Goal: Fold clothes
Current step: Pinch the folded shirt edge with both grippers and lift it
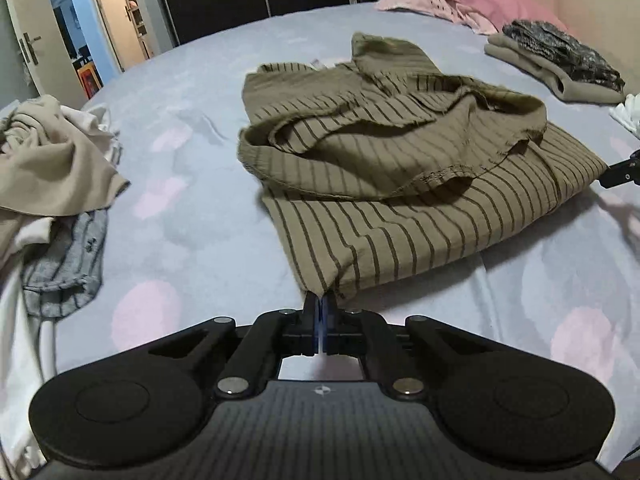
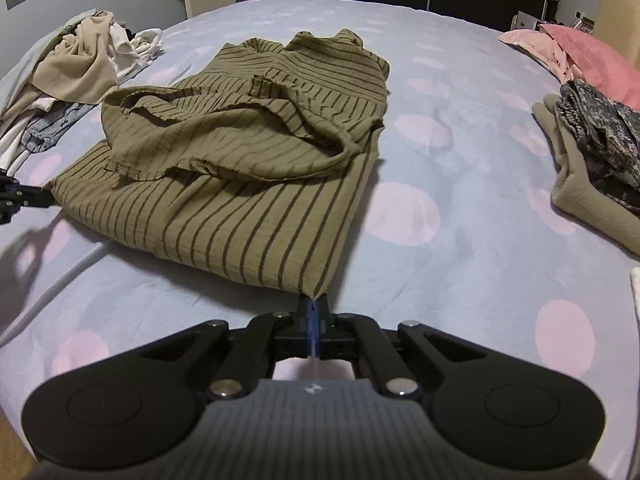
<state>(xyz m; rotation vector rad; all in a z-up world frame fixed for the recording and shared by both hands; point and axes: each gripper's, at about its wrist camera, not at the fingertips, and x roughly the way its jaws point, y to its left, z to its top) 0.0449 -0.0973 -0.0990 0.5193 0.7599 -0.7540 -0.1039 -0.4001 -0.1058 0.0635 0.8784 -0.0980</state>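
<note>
Olive striped garment (image 1: 384, 184), both tools pinching corners, apparently

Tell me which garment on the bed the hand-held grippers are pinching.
The olive striped garment in the middle: the left hand-held gripper and right hand-held gripper each pinch a near corner; the other clothes lie untouched.

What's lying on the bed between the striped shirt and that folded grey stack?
Nothing: in the right wrist view, only bare dotted sheet lies between the striped shirt and the folded stack.
</note>
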